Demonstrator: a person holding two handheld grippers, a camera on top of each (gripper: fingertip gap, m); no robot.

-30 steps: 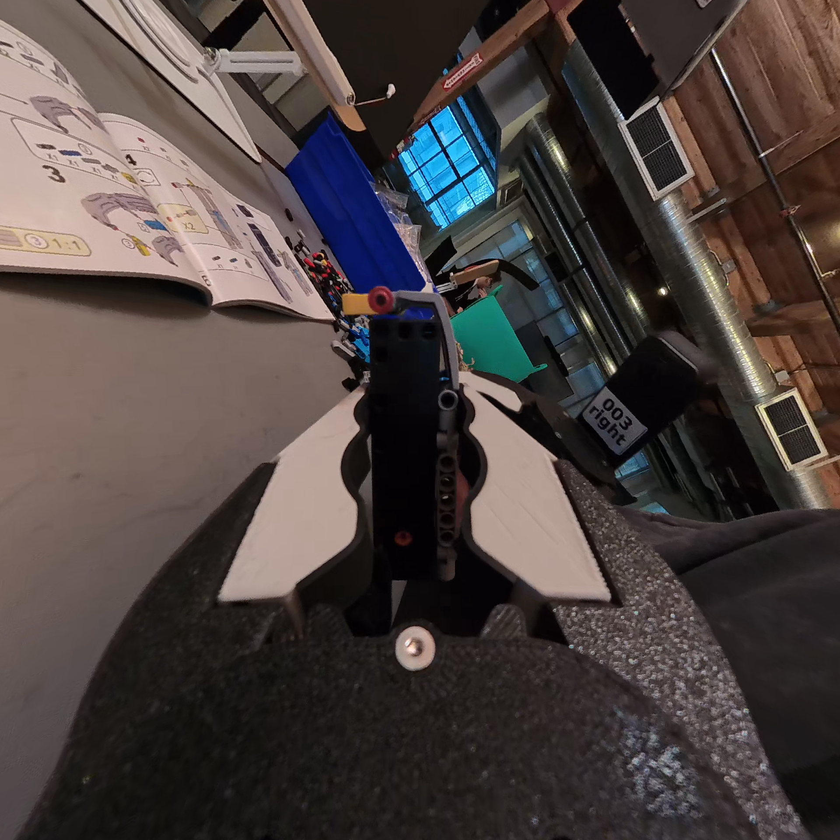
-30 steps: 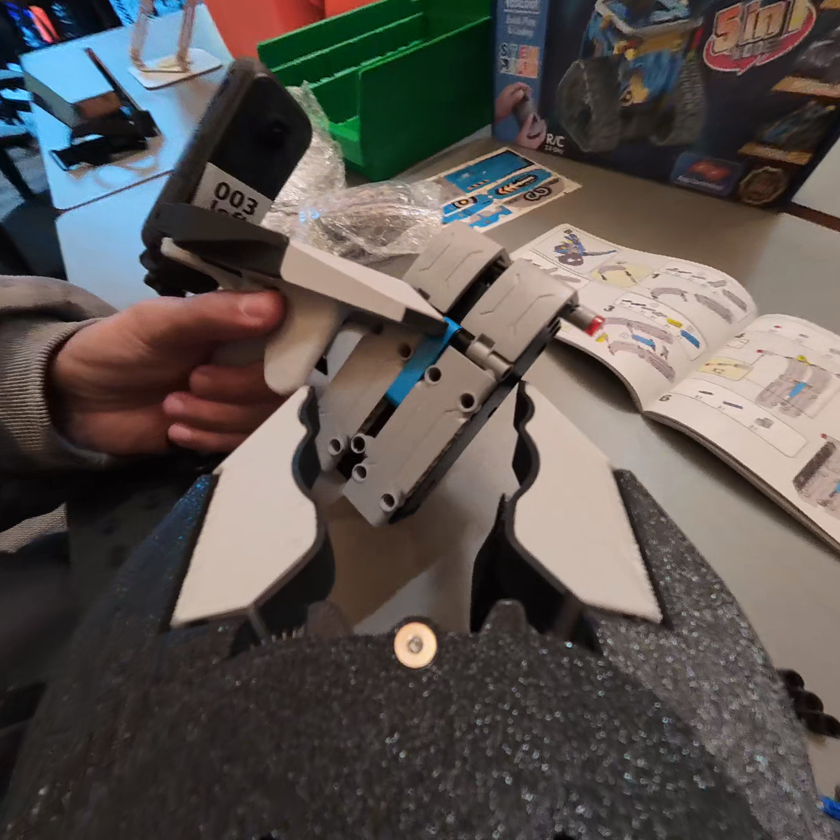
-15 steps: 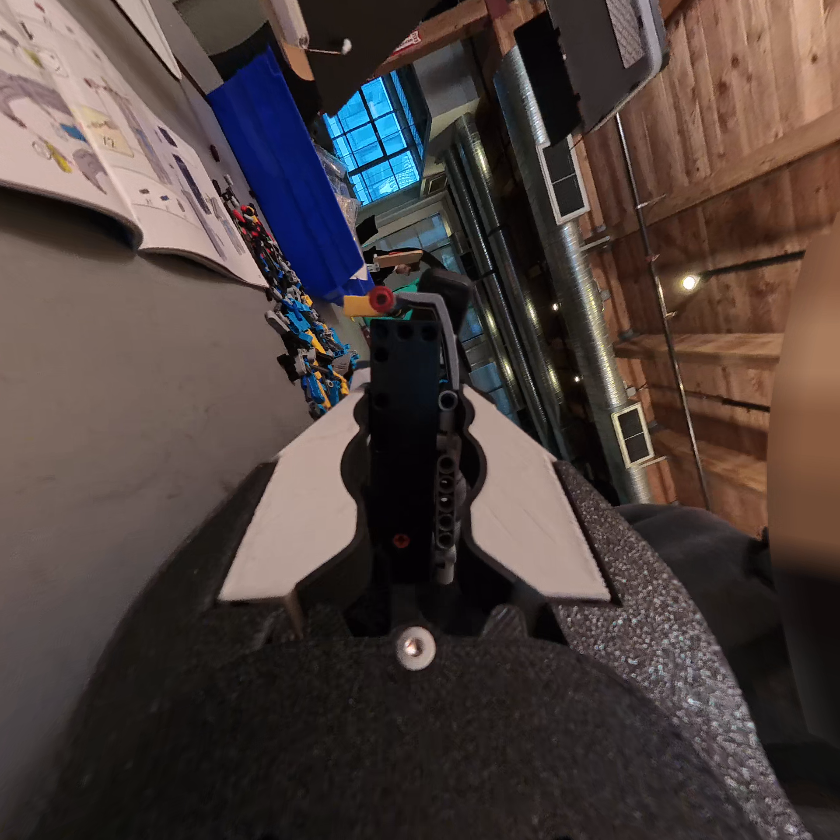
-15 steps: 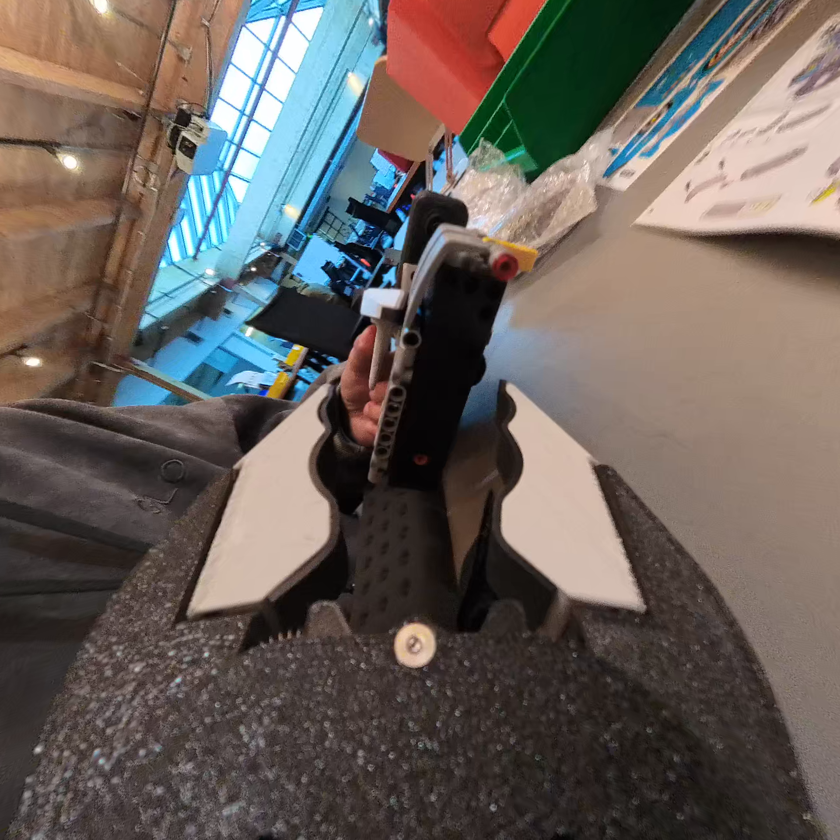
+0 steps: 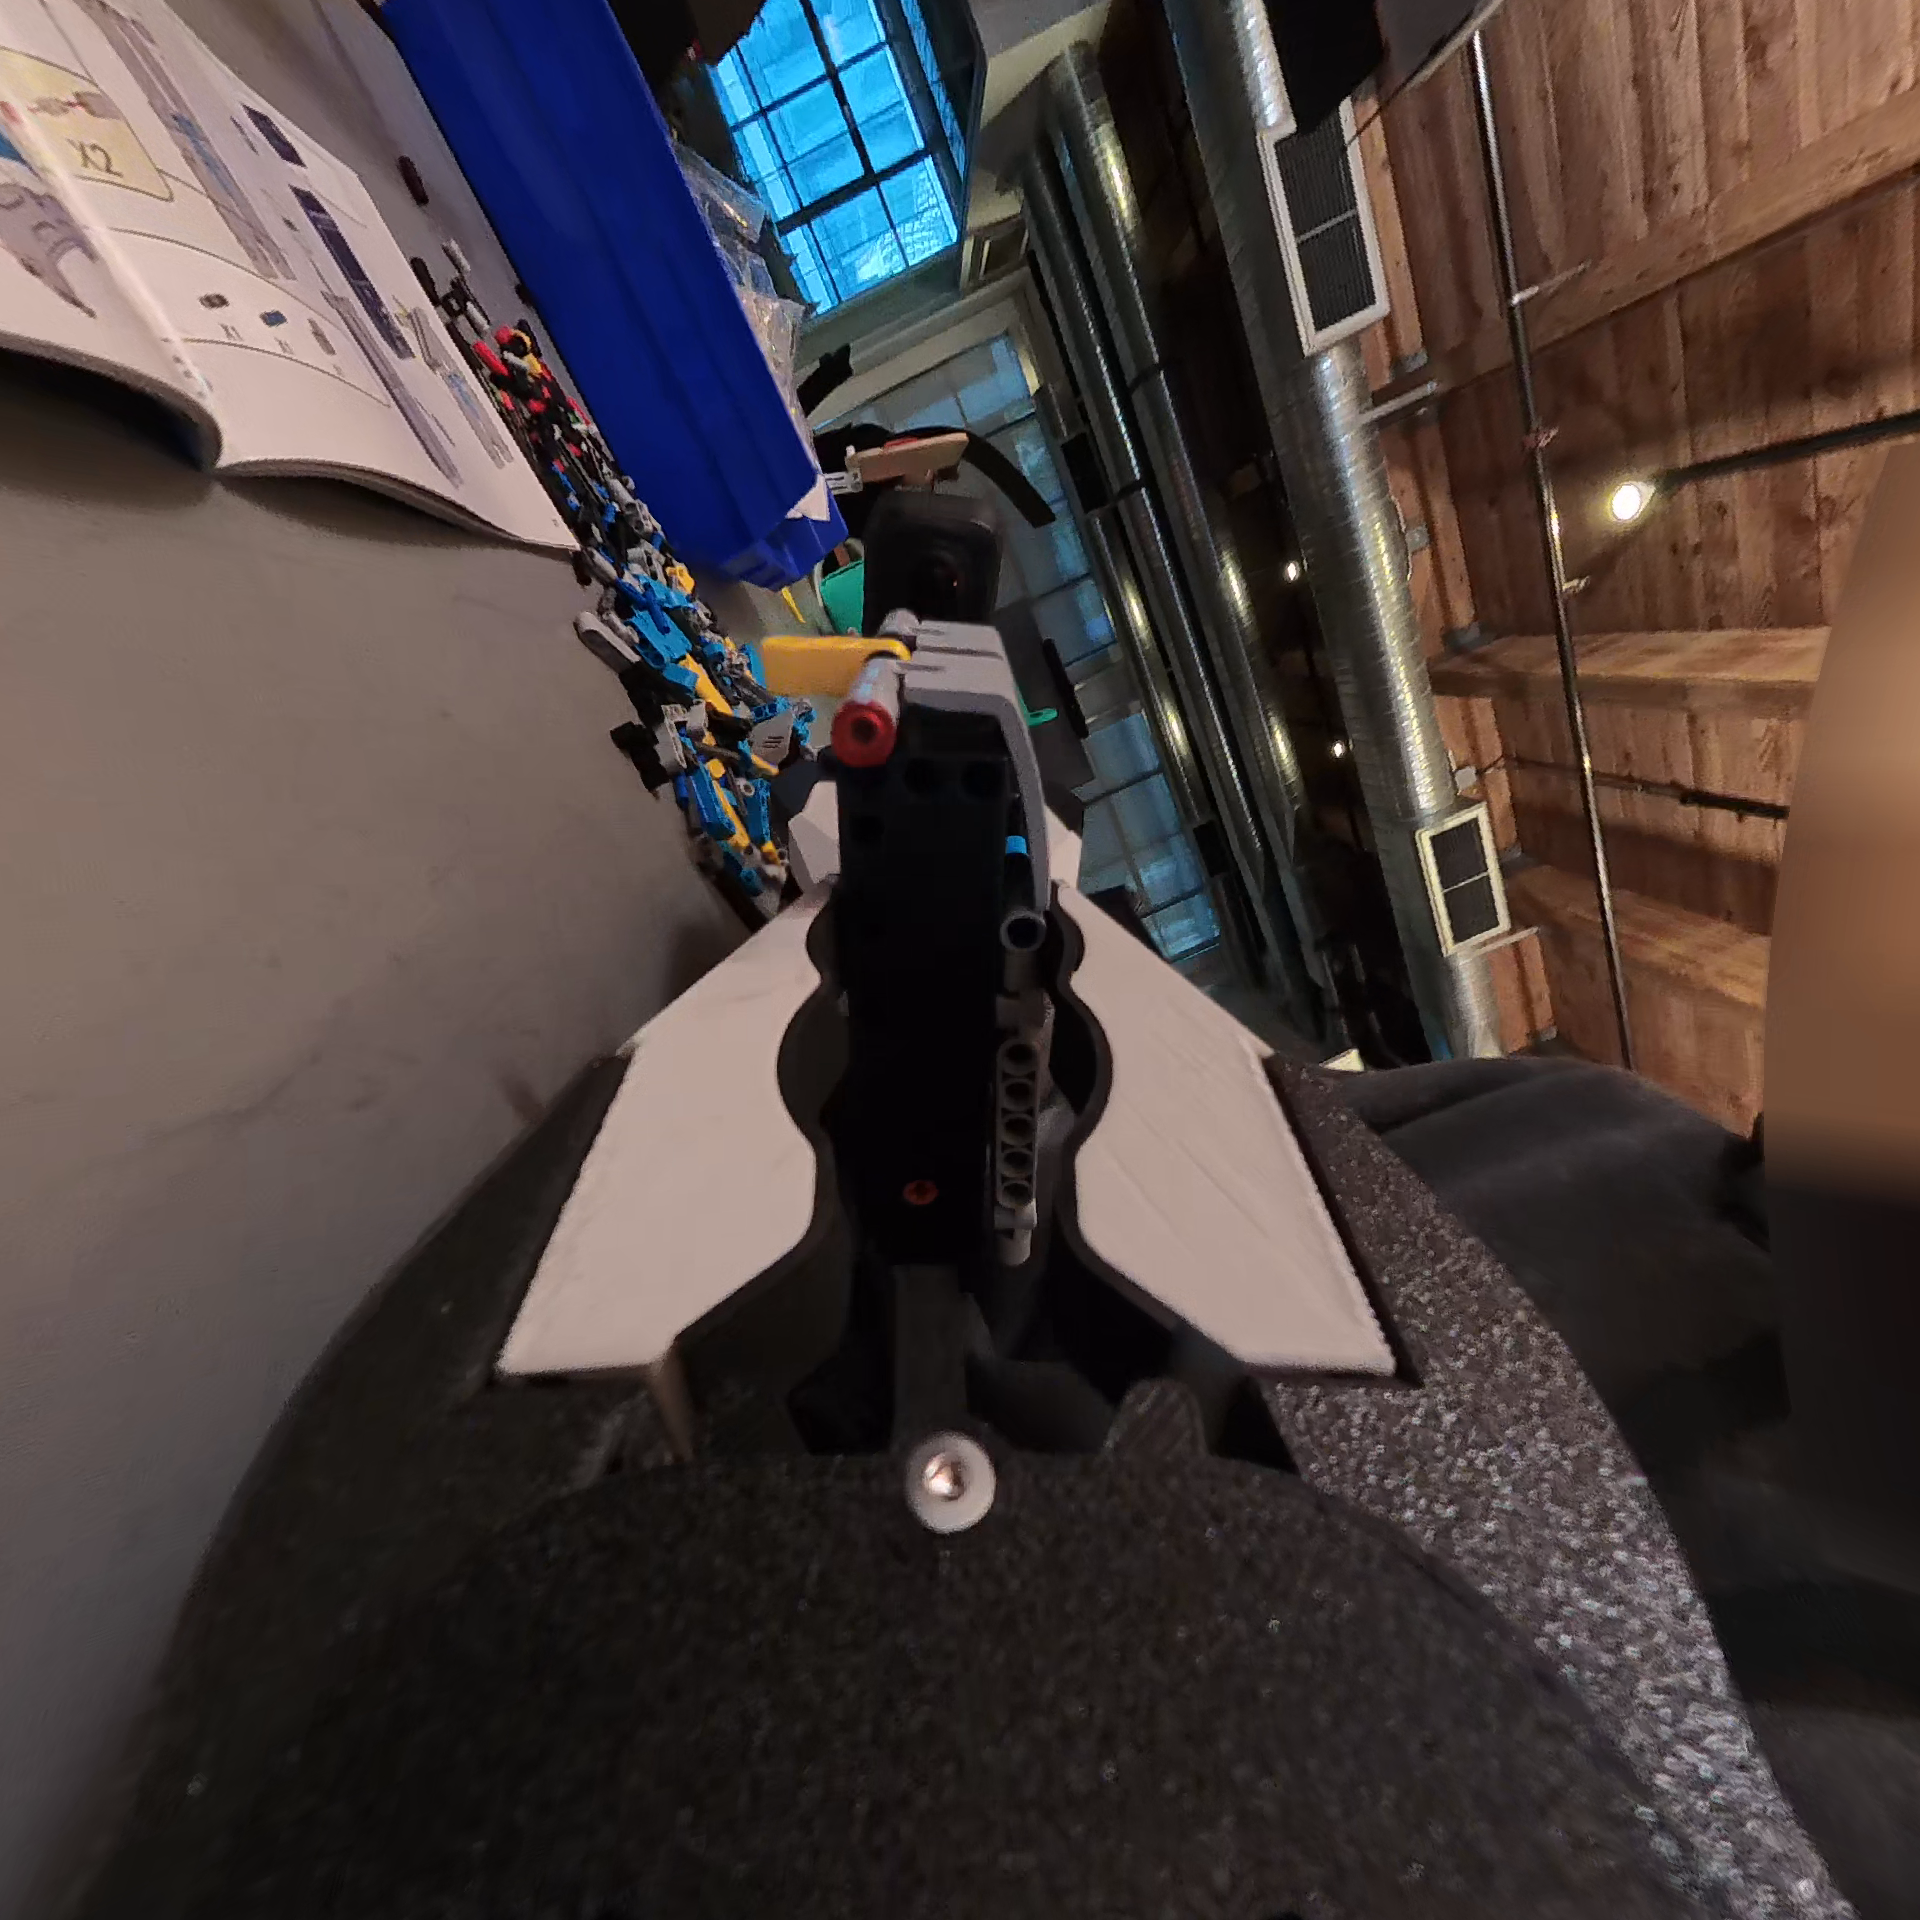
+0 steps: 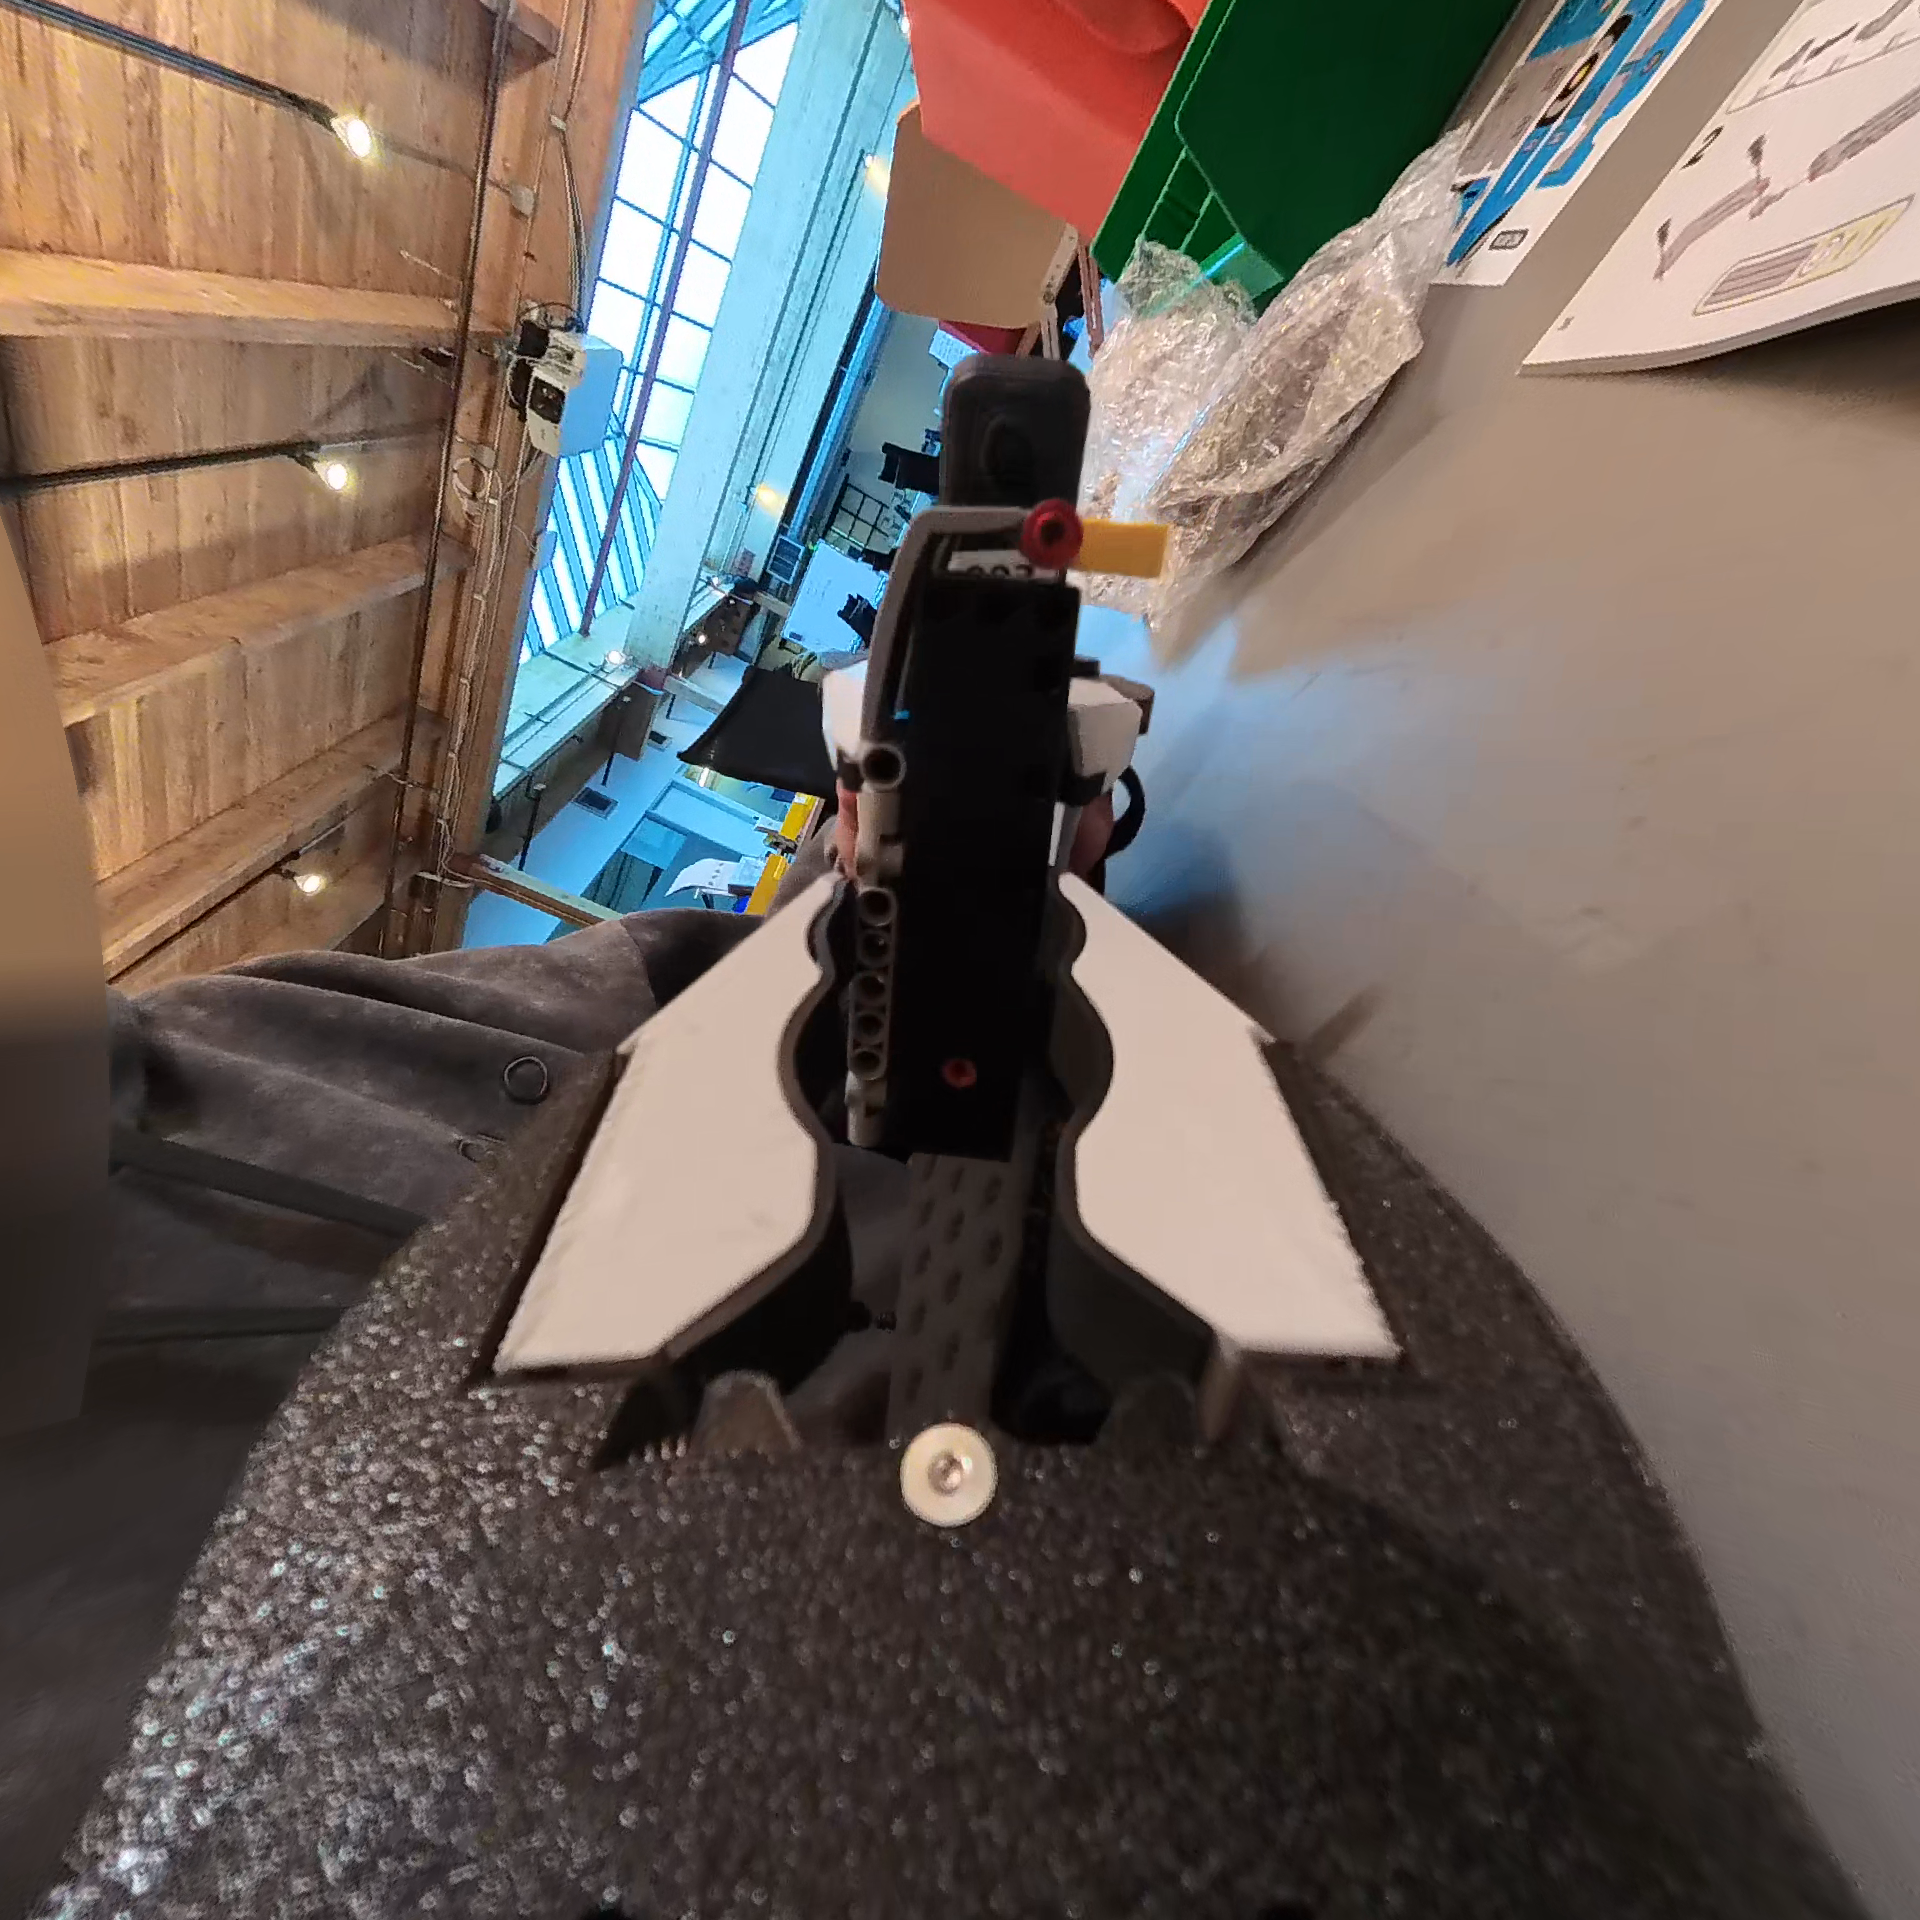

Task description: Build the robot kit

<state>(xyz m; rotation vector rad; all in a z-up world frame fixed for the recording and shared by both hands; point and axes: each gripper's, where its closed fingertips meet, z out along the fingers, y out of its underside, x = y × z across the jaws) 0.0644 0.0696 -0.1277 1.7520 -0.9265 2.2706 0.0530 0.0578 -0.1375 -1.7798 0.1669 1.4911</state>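
Observation:
A brick assembly with a black body, a grey holed beam, a red pin and a yellow piece sits upright between my left gripper's fingers, which are shut on it. In the right wrist view the same assembly stands between my right gripper's fingers, which are closed against its near end. The two grippers face each other above the grey table. The right gripper's black camera block shows behind the assembly. The left gripper's white fingers grip its far part.
An open instruction booklet, a blue bin and a pile of loose bricks lie on the table. In the right wrist view there are clear plastic bags, a green bin and a person's dark sleeve.
My right gripper was open beside the assembly and has swung in line and closed on it. The left gripper has kept its hold while both views tilted.

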